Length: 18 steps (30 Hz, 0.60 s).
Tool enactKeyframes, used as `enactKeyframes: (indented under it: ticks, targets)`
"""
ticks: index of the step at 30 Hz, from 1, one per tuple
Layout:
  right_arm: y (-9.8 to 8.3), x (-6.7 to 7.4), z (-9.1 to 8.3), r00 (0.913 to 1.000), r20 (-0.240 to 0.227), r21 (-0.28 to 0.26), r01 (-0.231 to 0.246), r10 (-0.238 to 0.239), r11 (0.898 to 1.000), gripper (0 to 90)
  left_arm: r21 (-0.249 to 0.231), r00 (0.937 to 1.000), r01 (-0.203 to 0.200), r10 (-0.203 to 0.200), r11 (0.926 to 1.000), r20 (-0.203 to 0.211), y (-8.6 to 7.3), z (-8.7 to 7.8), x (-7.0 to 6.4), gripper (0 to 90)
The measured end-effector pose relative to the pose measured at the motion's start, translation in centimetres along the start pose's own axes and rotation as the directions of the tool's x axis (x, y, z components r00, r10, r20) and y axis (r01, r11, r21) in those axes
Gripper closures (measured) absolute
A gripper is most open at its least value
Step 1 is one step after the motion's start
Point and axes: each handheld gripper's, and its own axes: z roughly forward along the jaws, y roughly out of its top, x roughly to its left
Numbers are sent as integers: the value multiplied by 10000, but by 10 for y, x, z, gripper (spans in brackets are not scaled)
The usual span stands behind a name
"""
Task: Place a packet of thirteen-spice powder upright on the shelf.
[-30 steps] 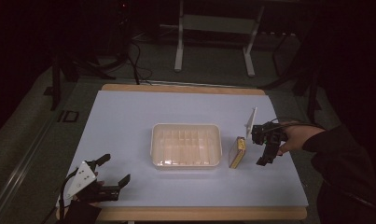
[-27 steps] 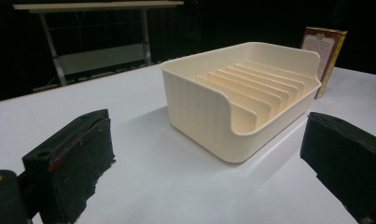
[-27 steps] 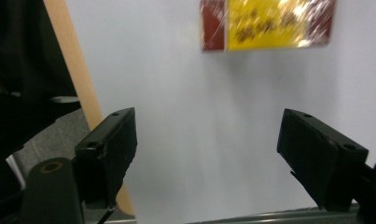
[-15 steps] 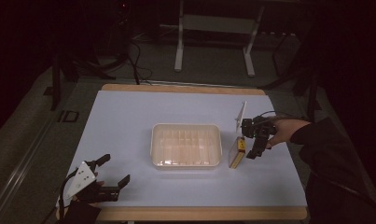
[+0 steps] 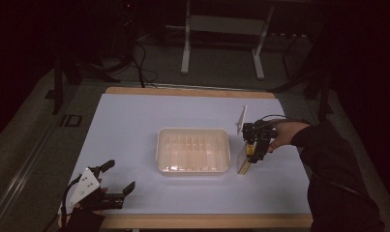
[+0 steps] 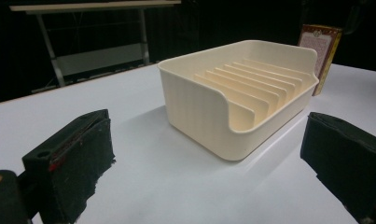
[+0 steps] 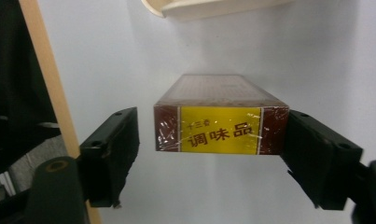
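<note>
Dark room, white tabletop [image 5: 134, 125] — on it the ribbed tray [image 5: 193, 150], and just right of it, apart, the box [image 5: 244, 162] standing on edge. Since a second ago the right claw [image 5: 256, 155] has slid in over the box and its jaws have just been narrowing; one pad touches, one stands clear — released. Left claw [image 5: 116, 186] idles agape.

left gripper [image 5: 116, 184]: black body, grey three-cornered plate, worn red-edged jaw padding showing | right gripper [image 5: 254, 157]: black, looping black cable, screw holes in jaws | person wearing dark sleeve [image 5: 328, 150]
</note>
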Motion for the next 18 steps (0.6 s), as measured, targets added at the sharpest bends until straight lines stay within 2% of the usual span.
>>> enactKeyframes:
  ticks: [10, 14, 18]
  targets:
    - [3, -5, 8, 9997, -252, 22, 67, -67, 10000, 247, 77, 9999, -126, 125, 9999, 87, 0, 1, -1, 27]
    - [4, -6, 11, 9995, -293, 9, 132, -131, 9999, 293, 87, 9999, -112, 111, 9999, 102, 0, 1, -1, 27]
    - [4, -6, 9, 9998, -126, 131, 180, -178, 9998, 309, 96, 9999, -81, 80, 9999, 140, -1, 1, -1, 27]
